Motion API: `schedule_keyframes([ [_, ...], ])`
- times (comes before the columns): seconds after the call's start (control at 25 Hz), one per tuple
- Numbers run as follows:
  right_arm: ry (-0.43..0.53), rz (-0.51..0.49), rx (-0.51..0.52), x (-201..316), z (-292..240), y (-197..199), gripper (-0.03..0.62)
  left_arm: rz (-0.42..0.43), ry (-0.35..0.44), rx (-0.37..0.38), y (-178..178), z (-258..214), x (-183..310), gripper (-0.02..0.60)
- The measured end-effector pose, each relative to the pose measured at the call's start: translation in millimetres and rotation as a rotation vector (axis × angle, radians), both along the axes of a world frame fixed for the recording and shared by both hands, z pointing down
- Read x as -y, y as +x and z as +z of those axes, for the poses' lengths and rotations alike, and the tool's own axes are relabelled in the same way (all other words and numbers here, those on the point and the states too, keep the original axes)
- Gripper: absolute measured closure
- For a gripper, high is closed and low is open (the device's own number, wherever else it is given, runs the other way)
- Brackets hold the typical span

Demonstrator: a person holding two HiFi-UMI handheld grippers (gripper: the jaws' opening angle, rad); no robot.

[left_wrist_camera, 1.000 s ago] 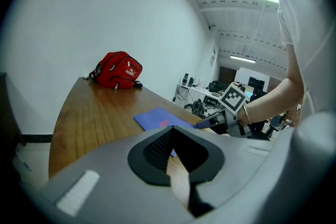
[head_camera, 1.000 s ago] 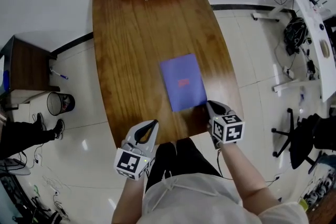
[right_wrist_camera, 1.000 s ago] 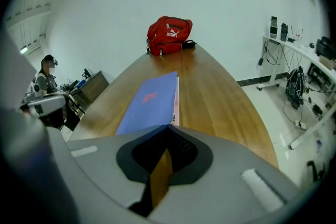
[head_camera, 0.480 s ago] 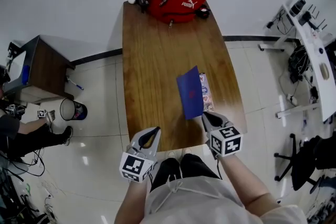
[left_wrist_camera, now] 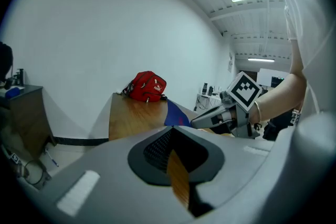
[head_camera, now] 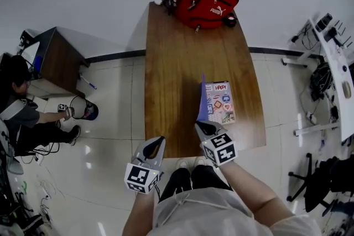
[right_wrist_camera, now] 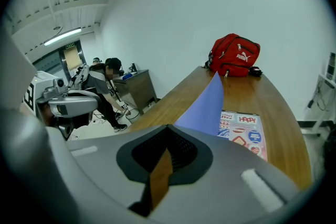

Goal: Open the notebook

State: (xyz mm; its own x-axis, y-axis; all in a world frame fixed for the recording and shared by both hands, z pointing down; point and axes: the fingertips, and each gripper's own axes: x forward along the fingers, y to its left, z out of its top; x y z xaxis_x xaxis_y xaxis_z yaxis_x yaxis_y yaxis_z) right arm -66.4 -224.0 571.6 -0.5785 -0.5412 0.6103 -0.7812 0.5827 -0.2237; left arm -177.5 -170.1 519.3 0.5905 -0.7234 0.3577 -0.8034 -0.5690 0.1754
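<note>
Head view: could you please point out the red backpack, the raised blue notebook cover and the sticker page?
Red fabric backpack (head_camera: 207,0): head view, its middle.
Raised blue notebook cover (head_camera: 202,101): head view, mid-sheet.
Colourful sticker page (head_camera: 220,103): head view, page centre.

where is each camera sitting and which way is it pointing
Head view: on the person's head, looking steeply down at the table; shows forearms, torso, left gripper, right gripper.
Left gripper view: on the left gripper, facing along the table to the red backpack; shows its own jaws, the right gripper and forearm.
Right gripper view: on the right gripper, facing over the notebook, its cover raised; shows its own jaws, the left gripper.
Shared: both gripper views see the backpack.
</note>
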Motion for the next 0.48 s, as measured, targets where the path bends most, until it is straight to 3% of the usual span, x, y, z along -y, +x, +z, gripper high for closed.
schedule_keyframes([
  [0.48, -0.125, -0.155, -0.022, -15, 62, -69, 0.586, -0.053, -0.089, 0.004, -31, 29, -18, 0.575],
])
